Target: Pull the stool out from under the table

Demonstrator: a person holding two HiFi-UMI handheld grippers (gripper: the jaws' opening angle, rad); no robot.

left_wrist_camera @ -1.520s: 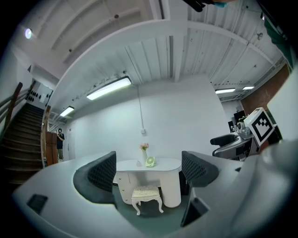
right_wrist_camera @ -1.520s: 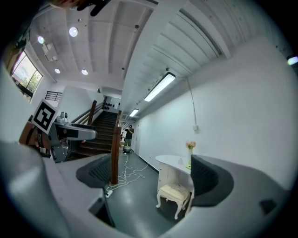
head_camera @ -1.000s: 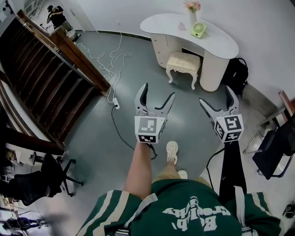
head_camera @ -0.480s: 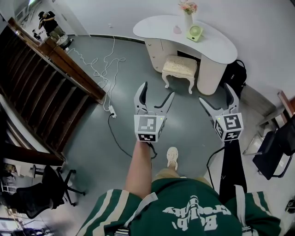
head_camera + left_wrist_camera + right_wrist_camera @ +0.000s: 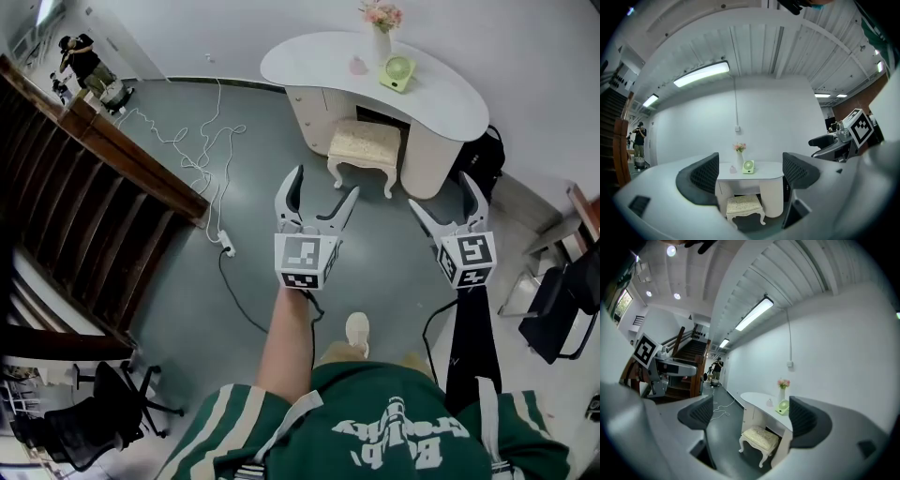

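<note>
Likely light but rigid, the stool (image 5: pixel 364 142) sits half under the desk (image 5: pixel 309 58) at upper centre, best taken by its seat rim or a leg; the left tool (image 5: pixel 323 186) and right tool (image 5: pixel 441 192) both gape empty.

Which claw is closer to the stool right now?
Left, narrowly. The left claw faces the stool head-on; the right claw hangs off to the right.
</note>
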